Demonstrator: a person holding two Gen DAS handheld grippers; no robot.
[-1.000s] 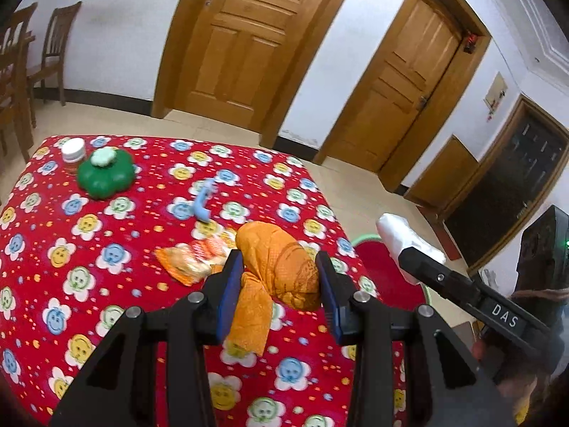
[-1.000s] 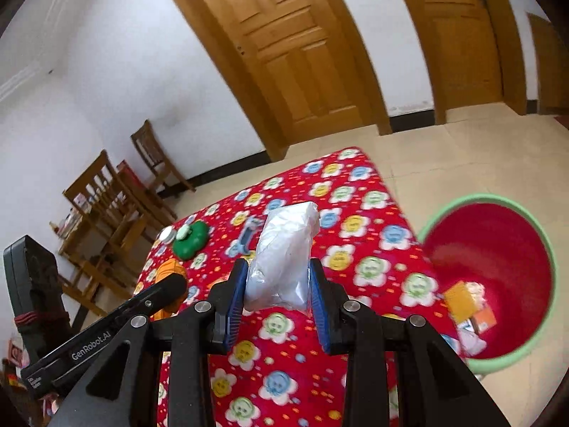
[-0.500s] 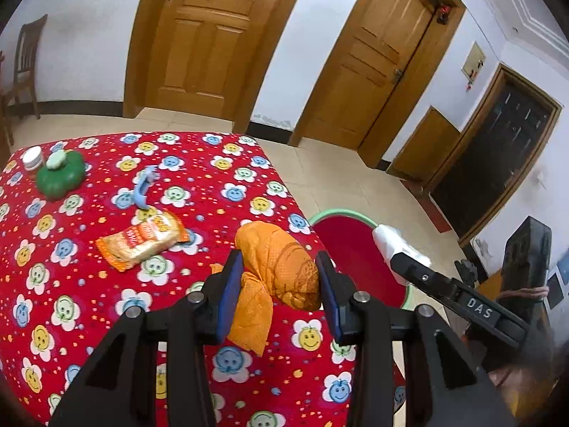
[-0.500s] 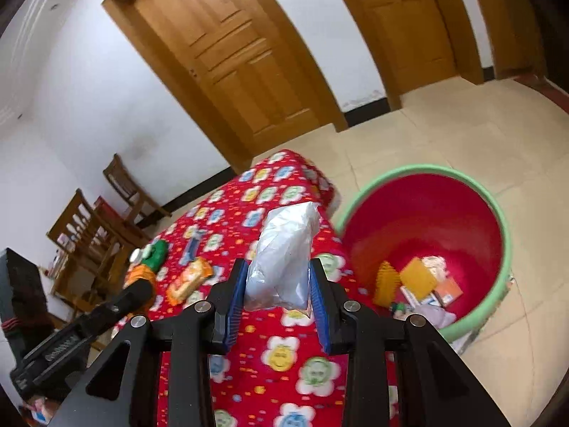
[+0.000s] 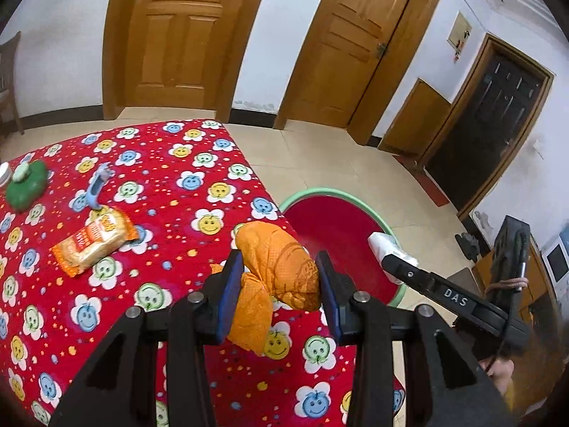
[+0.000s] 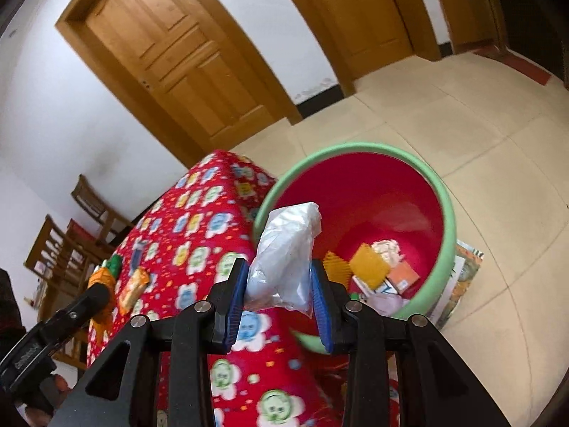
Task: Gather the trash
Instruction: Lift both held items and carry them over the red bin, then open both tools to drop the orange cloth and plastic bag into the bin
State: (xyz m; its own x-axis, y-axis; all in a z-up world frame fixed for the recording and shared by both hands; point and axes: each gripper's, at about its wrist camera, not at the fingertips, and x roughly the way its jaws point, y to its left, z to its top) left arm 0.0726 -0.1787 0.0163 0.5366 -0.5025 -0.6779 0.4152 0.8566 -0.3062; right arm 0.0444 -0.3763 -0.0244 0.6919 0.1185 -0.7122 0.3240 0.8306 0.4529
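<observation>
- Between the blue pads of the left gripper [image 5: 279, 281], at lower centre of the left wrist view, an orange crumpled bag [image 5: 275, 270] is clamped, its loose tail drooping below the pads over the red flowered tablecloth [image 5: 170, 185].
- The jaws there stand partly apart, only as wide as the bag they press on.
- To the right of that bag, past the table's edge, stands a red bin with a green rim [image 5: 332, 194] on the tiled floor.
- At left of the same view, an orange snack packet [image 5: 94, 238] lies flat on the cloth, with a blue object [image 5: 96, 188] just above it and a green object [image 5: 26, 183] near the left edge, well apart from the gripper.
- At right of that view, the right gripper [image 5: 386, 252] reaches in over the bin's rim, with a white bag at its tip.
- In the right wrist view, the right gripper [image 6: 279, 286] has a white crumpled plastic bag [image 6: 286, 249] between its blue pads, which touch the bag on both sides; the jaws are narrowly parted around it.
- That bag sticks up in front of the bin's [image 6: 355, 149] near rim, at frame centre.
- Inside the bin, at lower right of its hollow, lie yellow, orange and white scraps [image 6: 373, 267].
- At lower left of this view, the left gripper [image 6: 97, 286] shows with the orange bag at its tip, over the cloth [image 6: 199, 220].
</observation>
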